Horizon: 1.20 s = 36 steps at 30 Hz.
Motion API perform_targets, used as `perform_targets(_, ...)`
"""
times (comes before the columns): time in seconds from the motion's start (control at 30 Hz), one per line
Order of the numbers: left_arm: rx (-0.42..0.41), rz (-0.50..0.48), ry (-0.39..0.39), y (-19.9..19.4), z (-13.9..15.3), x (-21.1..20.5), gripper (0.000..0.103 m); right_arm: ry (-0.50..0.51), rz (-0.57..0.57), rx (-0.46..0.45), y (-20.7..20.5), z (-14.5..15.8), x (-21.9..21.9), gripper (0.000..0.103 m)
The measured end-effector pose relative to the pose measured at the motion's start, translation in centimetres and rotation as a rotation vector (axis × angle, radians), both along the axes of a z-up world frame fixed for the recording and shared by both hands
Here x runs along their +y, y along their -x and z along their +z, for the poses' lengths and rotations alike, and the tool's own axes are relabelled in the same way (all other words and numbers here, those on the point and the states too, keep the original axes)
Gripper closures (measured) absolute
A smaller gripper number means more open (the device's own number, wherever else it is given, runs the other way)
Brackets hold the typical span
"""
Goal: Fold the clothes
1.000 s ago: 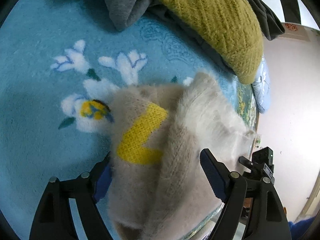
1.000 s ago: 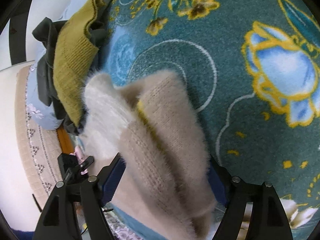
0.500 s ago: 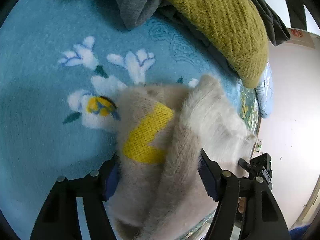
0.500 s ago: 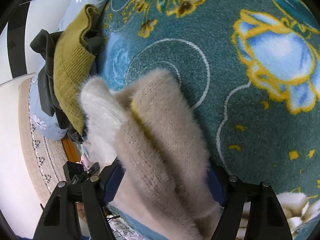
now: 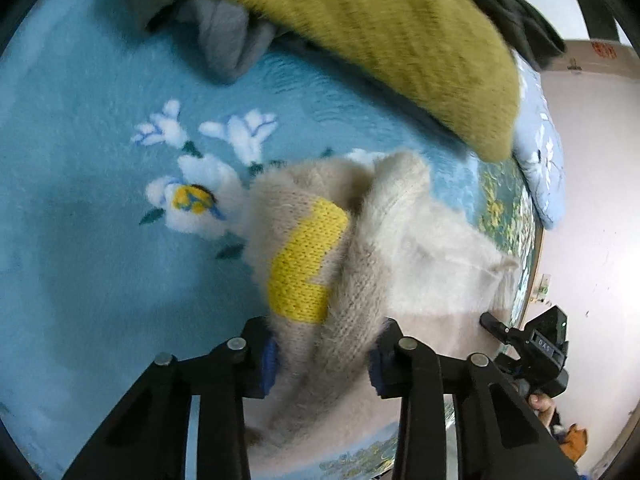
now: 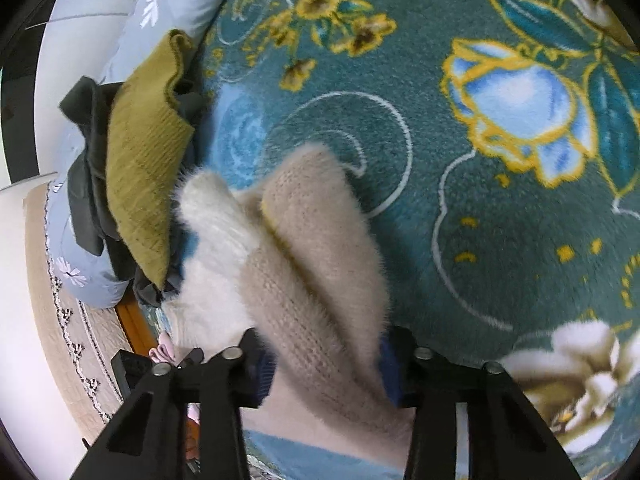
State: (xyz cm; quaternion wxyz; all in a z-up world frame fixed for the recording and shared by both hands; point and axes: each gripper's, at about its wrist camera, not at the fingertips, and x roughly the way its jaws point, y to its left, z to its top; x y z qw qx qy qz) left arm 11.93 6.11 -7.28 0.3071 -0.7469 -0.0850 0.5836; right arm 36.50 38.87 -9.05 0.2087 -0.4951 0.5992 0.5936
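On the floral blue blanket [image 5: 100, 280], the fuzzy beige sweater [image 5: 360, 264] lies bunched, its yellow patch [image 5: 304, 264] facing up. Left gripper [image 5: 324, 356] and right gripper [image 6: 326, 364] are each clamped on a fold of it. At 12 o'clock sits an olive knit [image 5: 400, 40] over dark clothes [image 6: 88, 184].

Left gripper [image 5: 322, 354] clamps the fuzzy beige sweater [image 5: 360, 264], both blue pads pressed into the bunched knit. A yellow patch [image 5: 306, 268] faces up, just ahead of the fingers. The sweater lies on a blue floral blanket [image 5: 100, 240]. Beyond it, an olive knit [image 5: 400, 40] is piled over a grey garment [image 5: 224, 36]. The right gripper [image 5: 532, 344] sits at the sweater's far edge.
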Motion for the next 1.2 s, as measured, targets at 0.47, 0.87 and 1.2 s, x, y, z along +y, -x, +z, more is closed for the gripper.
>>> perform_targets(0.47, 0.11, -0.021, -0.085, 1.0, 5.1, -0.9, 0.07, -0.096, 0.033, 0.084, -2.1, 12.2, -3.1, 0.066)
perform_targets(0.87, 0.21, 0.002, -0.181, -5.0, 14.0, -3.2, 0.07, -0.196, 0.094, 0.164, -4.4, 21.2, -7.6, 0.066)
perform_targets(1.2, 0.38, 0.188, -0.112, -9.2, 21.1, -10.0, 0.07, -0.137, 0.295, 0.354, -0.6, 23.2, -10.4, 0.066)
